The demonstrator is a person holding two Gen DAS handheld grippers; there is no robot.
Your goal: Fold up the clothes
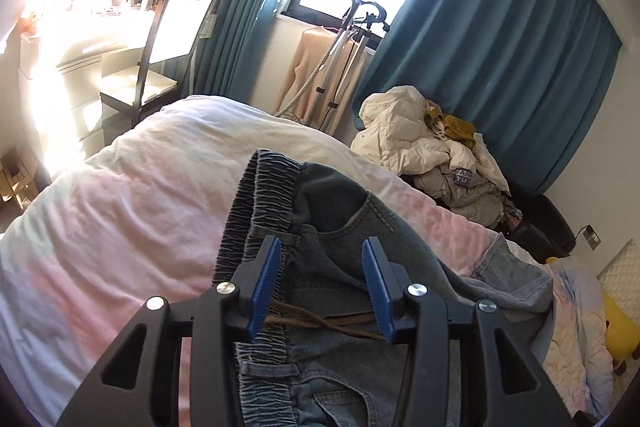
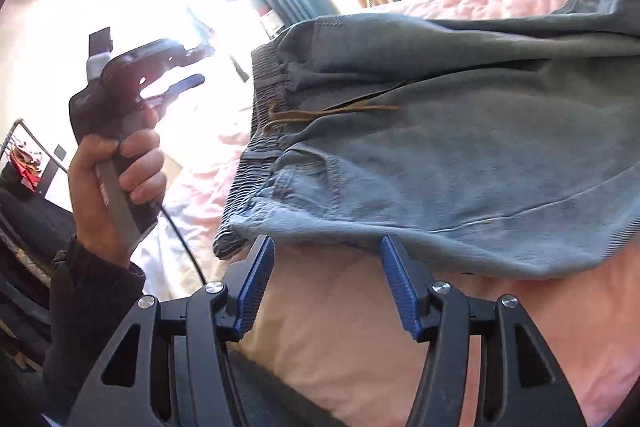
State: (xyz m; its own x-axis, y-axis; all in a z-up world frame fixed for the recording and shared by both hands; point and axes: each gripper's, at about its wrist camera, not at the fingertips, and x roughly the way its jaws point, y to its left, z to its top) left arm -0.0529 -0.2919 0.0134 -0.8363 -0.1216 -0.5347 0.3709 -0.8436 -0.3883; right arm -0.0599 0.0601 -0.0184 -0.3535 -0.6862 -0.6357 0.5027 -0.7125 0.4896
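Blue jeans (image 1: 340, 211) with an elastic waistband (image 1: 260, 195) and a brown drawstring (image 1: 320, 319) lie on the pink-white bed cover (image 1: 140, 207). My left gripper (image 1: 322, 245) hovers over the waistband area, its blue pads (image 1: 266, 279) apart and gripping nothing. In the right wrist view the jeans (image 2: 440, 155) lie doubled over, waistband (image 2: 256, 147) to the left. My right gripper (image 2: 327, 243) stands open at their near edge, pads clear of the cloth. A hand (image 2: 120, 171) holds the left gripper (image 2: 196, 67) up to the left of the waistband.
A pile of white padded jackets (image 1: 420, 139) sits past the bed's far side. A chair (image 1: 160, 47) and pale desk stand at the left, and a garment steamer stand (image 1: 348, 59) stands by teal curtains (image 1: 500, 47). A yellow plush toy (image 1: 616, 327) lies at the right.
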